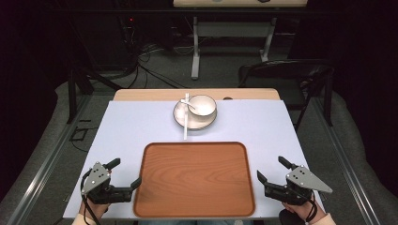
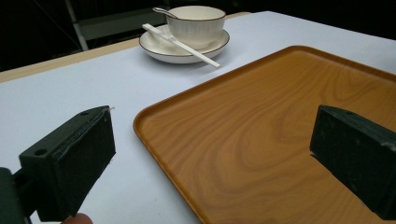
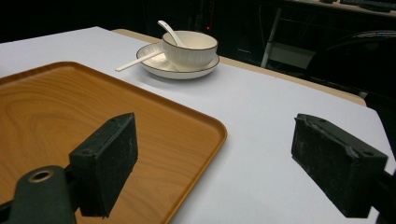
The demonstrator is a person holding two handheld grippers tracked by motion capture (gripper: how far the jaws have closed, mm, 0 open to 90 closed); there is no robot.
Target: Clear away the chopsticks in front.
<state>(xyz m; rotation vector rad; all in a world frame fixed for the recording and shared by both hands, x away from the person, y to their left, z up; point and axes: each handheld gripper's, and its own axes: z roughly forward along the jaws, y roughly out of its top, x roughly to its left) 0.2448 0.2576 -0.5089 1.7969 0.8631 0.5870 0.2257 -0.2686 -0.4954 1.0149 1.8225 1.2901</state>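
A brown wooden tray (image 1: 195, 180) (image 2: 280, 126) (image 3: 70, 116) lies bare at the near middle of the white table. Beyond it a white bowl (image 1: 202, 105) (image 2: 196, 23) (image 3: 189, 49) sits on a white plate (image 1: 195, 123) (image 2: 161, 49) (image 3: 154, 65). A spoon (image 1: 188, 106) (image 3: 169, 31) rests in the bowl, and white chopsticks (image 1: 186, 123) (image 2: 182, 45) (image 3: 135, 60) lie across the plate. My left gripper (image 1: 126, 173) (image 2: 210, 154) stands open at the tray's left edge, holding nothing. At the tray's right edge my right gripper (image 1: 272, 168) (image 3: 215, 163) is open, also with nothing in it.
The white table top (image 1: 136, 122) has a wooden strip (image 1: 141, 95) along its far edge. Behind the table are a dark chair (image 1: 286, 75), a metal desk frame (image 1: 230, 33) and cables on the floor (image 1: 145, 65).
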